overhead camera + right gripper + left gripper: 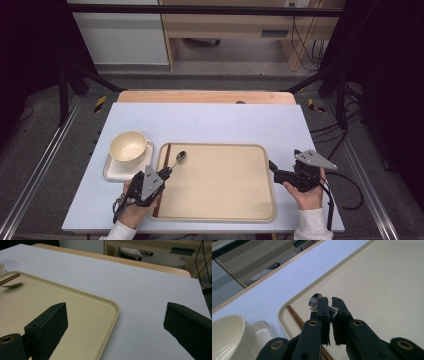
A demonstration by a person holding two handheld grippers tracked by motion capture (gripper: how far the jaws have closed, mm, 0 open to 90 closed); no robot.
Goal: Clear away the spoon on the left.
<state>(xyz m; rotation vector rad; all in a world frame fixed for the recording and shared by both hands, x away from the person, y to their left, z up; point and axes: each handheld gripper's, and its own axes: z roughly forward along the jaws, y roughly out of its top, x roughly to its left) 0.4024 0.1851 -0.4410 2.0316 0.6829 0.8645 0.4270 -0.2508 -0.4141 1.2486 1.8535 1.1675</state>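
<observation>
A metal spoon (180, 156) lies at the near-left end of the beige tray (225, 200), its bowl (314, 300) pointing away from me. My left gripper (167, 171) is low over the tray's left edge, and its jaws (330, 301) are shut on the spoon's handle. Brown chopsticks (294, 315) lie along the tray's left rim, just left of the spoon. My right gripper (272, 167) hovers at the tray's right edge, open (116, 308), with nothing between its fingers. In the right gripper view the spoon (12, 285) and a chopstick tip (10, 278) show far off on the tray (75, 315).
A cream bowl (128, 145) stands on a square white plate (112, 170) left of the tray, close to my left hand. The bowl (227, 335) and the plate (263, 332) also appear in the left gripper view. The white table (210, 120) stretches behind the tray (387, 290).
</observation>
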